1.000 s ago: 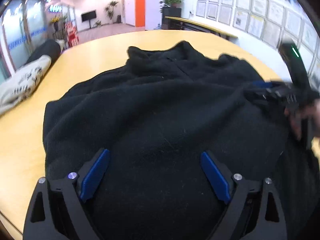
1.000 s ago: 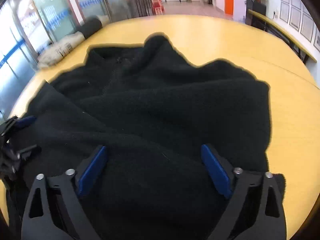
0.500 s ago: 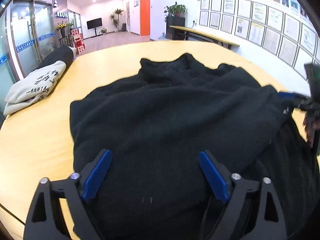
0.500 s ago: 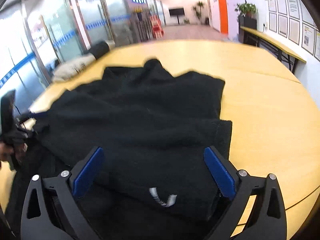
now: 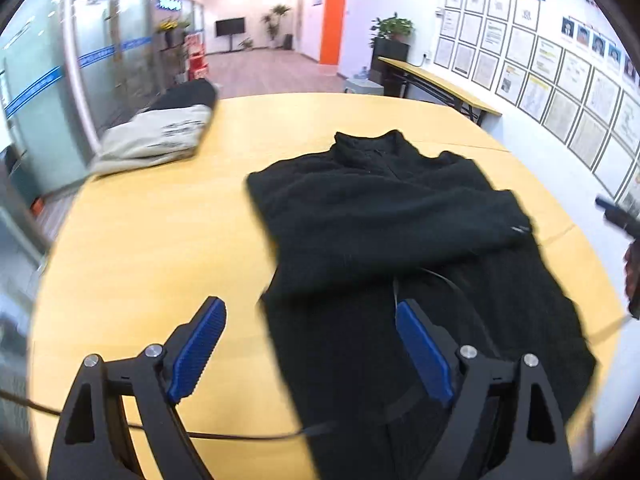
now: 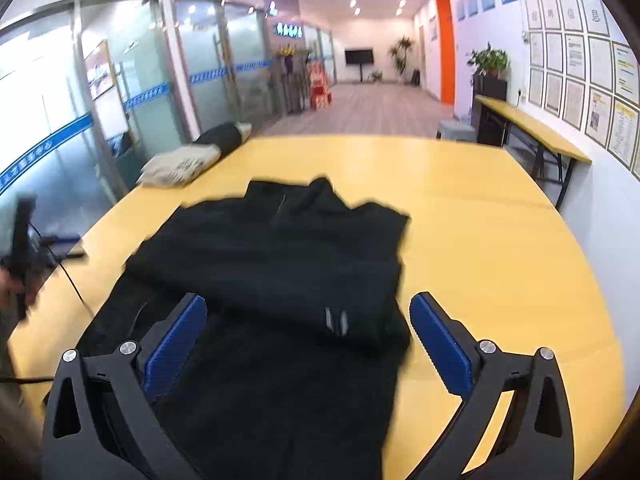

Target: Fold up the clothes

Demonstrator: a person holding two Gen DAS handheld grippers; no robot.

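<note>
A black fleece jacket (image 5: pixel 384 216) lies on the yellow table (image 5: pixel 152 248), collar at the far end, with its upper part folded over the lower part. It also shows in the right wrist view (image 6: pixel 280 256), with a small grey tag on the fold edge. My left gripper (image 5: pixel 310 344) is open and empty, raised above the jacket's near left edge. My right gripper (image 6: pixel 308 332) is open and empty, raised above the jacket's near part. The right gripper shows at the left view's right edge (image 5: pixel 620 220); the left gripper shows at the right view's left edge (image 6: pixel 24 248).
Folded clothes, a beige piece (image 5: pixel 160 136) and a black one (image 5: pixel 188 94), lie at the table's far left corner. A thin black cable (image 5: pixel 240 434) runs across the near table. A side bench (image 6: pixel 532 132) stands along the right wall. Glass partitions line the left.
Both grippers have lifted up and back off the jacket, still open. The jacket now lies folded on the table with more bare table showing around it.
</note>
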